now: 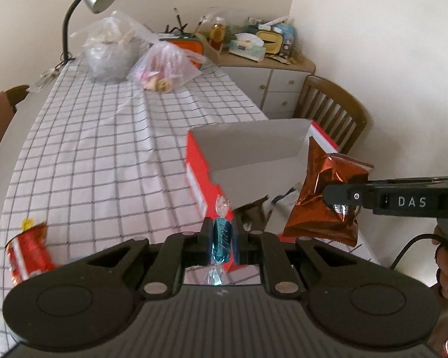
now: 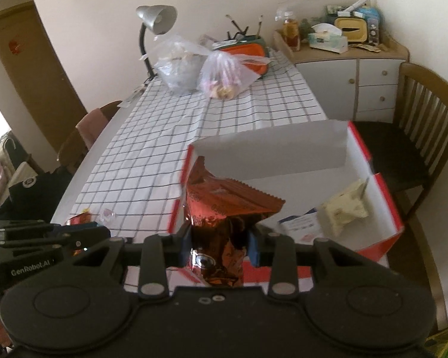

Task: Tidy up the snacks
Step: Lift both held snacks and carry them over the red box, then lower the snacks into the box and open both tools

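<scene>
Pinched upright in my left gripper [image 1: 223, 240], one blue wrapped candy [image 1: 222, 238]; my right gripper [image 2: 221, 243] clamps a copper foil snack bag [image 2: 224, 205] beside the open red box's rim [image 2: 385, 185], checked tablecloth [image 1: 104, 149] bare beyond.

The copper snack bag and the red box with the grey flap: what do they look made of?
Copper snack bag: probably metallised foil film, since it is glossy, crinkled and mirror-bright, with a serrated top edge. Red box: apparently cardboard, with matte flat panels, a plain grey flap and crisp folds.
</scene>
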`<state>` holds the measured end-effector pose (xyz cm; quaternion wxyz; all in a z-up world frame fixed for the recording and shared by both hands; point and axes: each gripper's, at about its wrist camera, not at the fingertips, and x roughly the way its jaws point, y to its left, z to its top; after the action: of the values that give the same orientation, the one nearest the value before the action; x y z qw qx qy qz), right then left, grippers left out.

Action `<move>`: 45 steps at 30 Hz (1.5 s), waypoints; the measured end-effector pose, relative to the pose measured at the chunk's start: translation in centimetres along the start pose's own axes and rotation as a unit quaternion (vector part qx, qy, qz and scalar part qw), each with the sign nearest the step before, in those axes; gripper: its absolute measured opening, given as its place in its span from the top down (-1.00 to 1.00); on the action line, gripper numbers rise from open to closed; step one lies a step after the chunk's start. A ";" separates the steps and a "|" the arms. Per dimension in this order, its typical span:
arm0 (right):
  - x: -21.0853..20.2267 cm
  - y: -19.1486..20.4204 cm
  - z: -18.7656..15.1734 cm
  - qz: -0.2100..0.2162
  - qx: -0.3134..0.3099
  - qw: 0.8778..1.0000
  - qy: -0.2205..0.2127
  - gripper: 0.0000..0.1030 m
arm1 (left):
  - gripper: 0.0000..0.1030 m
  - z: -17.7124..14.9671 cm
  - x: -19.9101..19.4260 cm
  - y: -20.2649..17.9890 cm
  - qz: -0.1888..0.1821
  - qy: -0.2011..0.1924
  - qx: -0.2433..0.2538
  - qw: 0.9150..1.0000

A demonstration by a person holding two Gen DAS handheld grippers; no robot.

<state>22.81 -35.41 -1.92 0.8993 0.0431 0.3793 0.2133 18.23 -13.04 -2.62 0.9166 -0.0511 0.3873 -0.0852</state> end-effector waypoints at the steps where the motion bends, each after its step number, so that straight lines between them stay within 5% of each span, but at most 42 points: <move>1: 0.1 -0.7 0.2 -0.002 0.001 1.000 0.000 0.33 | 0.77 0.4 0.6 -0.5 0.001 0.002 0.002 1.000; 18: 3.5 -10.4 3.3 -0.043 0.014 0.999 0.023 0.33 | 0.77 6.1 9.6 -6.7 0.038 0.034 0.021 0.998; 29: 8.4 -11.1 4.4 -0.031 -0.015 0.997 0.065 0.38 | 0.77 7.8 16.2 -6.9 0.076 0.094 0.022 0.992; 45: 9.9 -12.1 3.4 -0.020 -0.005 0.996 0.091 0.29 | 0.76 6.8 21.1 -6.3 0.067 0.176 0.013 0.982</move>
<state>35.56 -42.01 -8.97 0.8655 0.0119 0.4590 0.2002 36.83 -23.14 -11.65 0.8383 0.0028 0.5440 -0.0369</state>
